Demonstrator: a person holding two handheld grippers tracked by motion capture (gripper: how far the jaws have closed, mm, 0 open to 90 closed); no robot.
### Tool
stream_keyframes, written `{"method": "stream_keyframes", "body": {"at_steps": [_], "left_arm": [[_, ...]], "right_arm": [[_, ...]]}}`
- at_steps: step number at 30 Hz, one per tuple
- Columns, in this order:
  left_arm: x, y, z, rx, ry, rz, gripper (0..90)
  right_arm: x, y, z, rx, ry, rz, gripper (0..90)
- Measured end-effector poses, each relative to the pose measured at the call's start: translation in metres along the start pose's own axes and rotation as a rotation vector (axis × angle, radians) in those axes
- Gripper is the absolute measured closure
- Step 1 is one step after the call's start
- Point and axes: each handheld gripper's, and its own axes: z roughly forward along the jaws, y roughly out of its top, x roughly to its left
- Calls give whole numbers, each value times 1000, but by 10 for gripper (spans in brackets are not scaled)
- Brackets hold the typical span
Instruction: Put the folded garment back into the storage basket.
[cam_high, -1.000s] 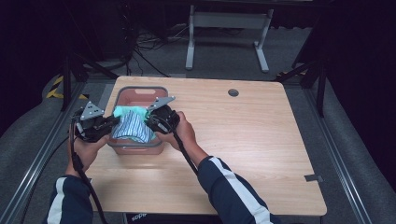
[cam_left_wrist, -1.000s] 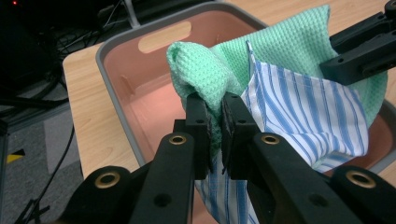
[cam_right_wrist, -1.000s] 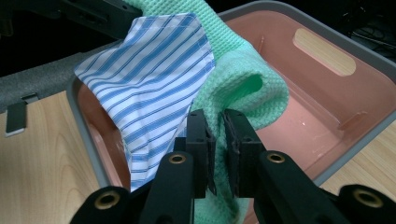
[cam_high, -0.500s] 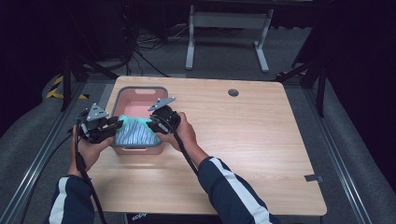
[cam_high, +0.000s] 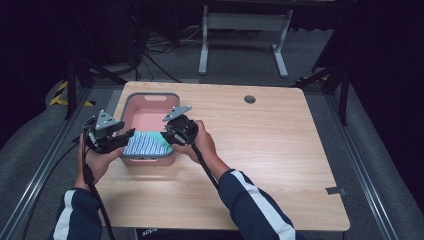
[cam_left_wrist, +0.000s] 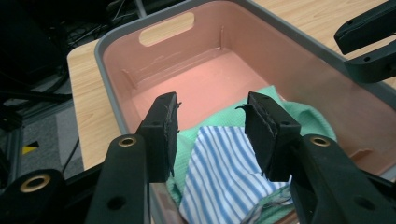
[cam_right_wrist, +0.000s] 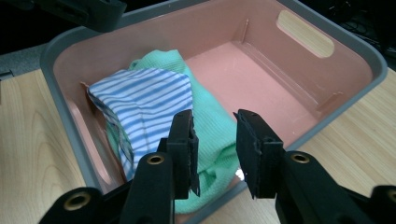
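Observation:
A pink bin with a grey rim stands at the table's left. Inside its near end lie a blue-and-white striped cloth and a green cloth under it. My left gripper hangs open at the bin's near left corner, above the striped cloth, with nothing between its fingers. My right gripper is open at the bin's near right corner, over the green cloth, and holds nothing.
The bin's far half shows bare pink floor. To the right stretches bare wooden tabletop with a round cable hole at the back. A metal stand and cables sit on the floor beyond the table.
Both grippers held the cloths up over the bin a second ago. The cloths now lie down inside it, both grippers have opened, and the left one has pulled back to the left.

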Motion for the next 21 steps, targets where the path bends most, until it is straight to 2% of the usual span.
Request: {"method": "stream_keyframes", "body": {"at_steps": [3,7,13,16,18,19,21], "left_arm": [[-4,1,-1,-7,-14,1,547],[-13,2,-2,1,-19,38,547],[-23,5,-4,-11,-28,57,543],[-30,7,-4,-28,-29,58,498],[-38,8,-2,-23,-27,79,484],[-38,8,-2,-23,-27,79,476],[-46,11,1,-29,-46,80,470]], "right_arm": [[-2,-2,-5,3,-7,-6,660],[-3,-4,-13,5,-14,-22,655],[-4,-8,-22,9,-21,-45,639],[-3,-13,-29,36,-37,-84,604],[-3,-15,-32,43,-43,-94,589],[-3,-15,-32,43,-43,-94,589],[-5,-18,-37,49,-43,-99,571]]}}
